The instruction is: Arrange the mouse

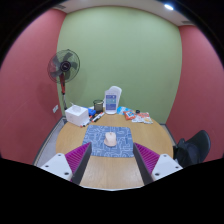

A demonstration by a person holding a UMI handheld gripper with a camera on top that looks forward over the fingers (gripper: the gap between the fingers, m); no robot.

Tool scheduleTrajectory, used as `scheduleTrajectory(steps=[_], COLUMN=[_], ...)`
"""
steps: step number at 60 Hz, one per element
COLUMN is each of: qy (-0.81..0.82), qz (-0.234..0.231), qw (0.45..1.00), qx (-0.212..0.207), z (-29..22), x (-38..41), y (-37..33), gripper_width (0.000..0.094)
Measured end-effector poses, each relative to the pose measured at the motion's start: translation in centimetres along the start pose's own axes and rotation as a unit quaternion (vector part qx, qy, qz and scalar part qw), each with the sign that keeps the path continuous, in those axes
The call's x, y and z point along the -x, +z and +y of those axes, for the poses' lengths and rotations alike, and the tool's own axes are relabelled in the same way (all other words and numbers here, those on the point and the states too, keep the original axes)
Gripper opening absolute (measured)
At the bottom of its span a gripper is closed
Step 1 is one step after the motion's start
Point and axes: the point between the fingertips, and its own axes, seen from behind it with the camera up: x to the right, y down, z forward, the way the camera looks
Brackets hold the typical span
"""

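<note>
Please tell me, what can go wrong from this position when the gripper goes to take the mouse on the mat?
1. The mouse lies on the blue mat well beyond the open gripper; a long approach may drift and only nudge it.
2. A low approach could let the fingers catch the mat's near edge and drag it.
3. Overshooting may hit the white box or the clutter behind the mat.

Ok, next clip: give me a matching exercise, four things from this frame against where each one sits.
Things:
1. mouse
2. fan
3. white box
4. black chair

Places:
A. on the floor by the pink wall, beyond the table
B. beside the table, past one finger of the gripper
C. on the blue patterned mat, ahead of the open fingers
D. on the table's far end, below the fan

Pairs: 1-C, 2-A, 3-D, 4-B
</note>
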Motion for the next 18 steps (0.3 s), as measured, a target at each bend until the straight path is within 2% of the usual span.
scheduleTrajectory(steps=[18], qy=[0.004], qz=[-0.007], qw=[1.000], qx=[0.006], z=[2.8], x=[0.3], y=[-6.3], gripper_width=[0.0840])
